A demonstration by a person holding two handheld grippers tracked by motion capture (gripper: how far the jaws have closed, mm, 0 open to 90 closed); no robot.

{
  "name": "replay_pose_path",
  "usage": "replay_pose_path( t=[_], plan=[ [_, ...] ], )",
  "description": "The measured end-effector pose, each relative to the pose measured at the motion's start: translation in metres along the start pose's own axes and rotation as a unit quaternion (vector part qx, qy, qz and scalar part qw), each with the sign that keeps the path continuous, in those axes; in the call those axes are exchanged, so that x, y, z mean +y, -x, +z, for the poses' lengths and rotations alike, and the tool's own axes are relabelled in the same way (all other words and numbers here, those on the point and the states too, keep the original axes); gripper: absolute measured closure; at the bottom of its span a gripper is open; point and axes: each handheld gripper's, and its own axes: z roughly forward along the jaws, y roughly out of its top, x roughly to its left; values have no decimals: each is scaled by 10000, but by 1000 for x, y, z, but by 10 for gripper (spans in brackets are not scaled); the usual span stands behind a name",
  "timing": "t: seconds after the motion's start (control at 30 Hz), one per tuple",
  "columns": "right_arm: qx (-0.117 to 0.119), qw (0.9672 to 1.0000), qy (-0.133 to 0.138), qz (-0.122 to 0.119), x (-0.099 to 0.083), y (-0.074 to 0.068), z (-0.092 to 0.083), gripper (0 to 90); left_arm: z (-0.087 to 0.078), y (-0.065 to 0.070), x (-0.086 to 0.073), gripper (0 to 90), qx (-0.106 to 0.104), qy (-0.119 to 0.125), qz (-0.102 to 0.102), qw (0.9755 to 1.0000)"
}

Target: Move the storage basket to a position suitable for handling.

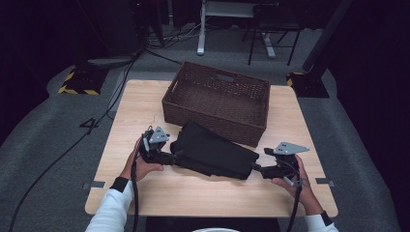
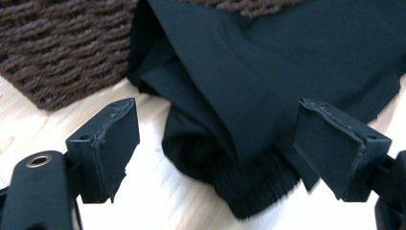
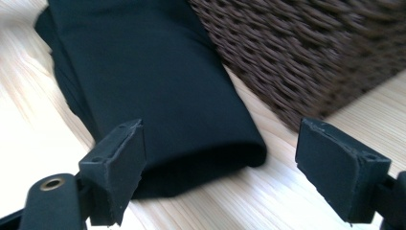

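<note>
One folded black garment lies mid-frame on the tabletop, against the wicker basket behind it. Left hand-held gripper and right hand-held gripper flank its ends, jaws spread, clamping nothing. Step: taking hold. Next: clench both ends evenly, then lift over the basket's near wall.

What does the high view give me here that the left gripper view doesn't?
High view alone: both hands, the right tongs at the folded black garment's far end, the wicker basket's open, bare inside, and the whole table. Left gripper view alone: the left tongs' pads standing apart either side of the garment's bunched, ribbed end, not pressing it. Shared: garment, basket wall, wood tabletop.
</note>
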Motion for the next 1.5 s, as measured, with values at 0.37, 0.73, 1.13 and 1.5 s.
replay_pose_path(
  t=[0.37,0.73,1.13,1.5],
  plan=[
    [-200,9983,-499,212,-2,-3,42,169,31,-15,-9,154,-469,-256,-406,9977],
    [-57,9962,-822,266,-11,3,61,145,63,19,-14,14,-793,-1076,135,9909],
    [-103,9972,-718,206,-8,7,48,177,55,55,-18,83,-836,-1141,375,9892],
    [-5,9975,-632,307,-4,5,52,154,37,34,-15,109,-855,-620,-8,9944]
  ],
)
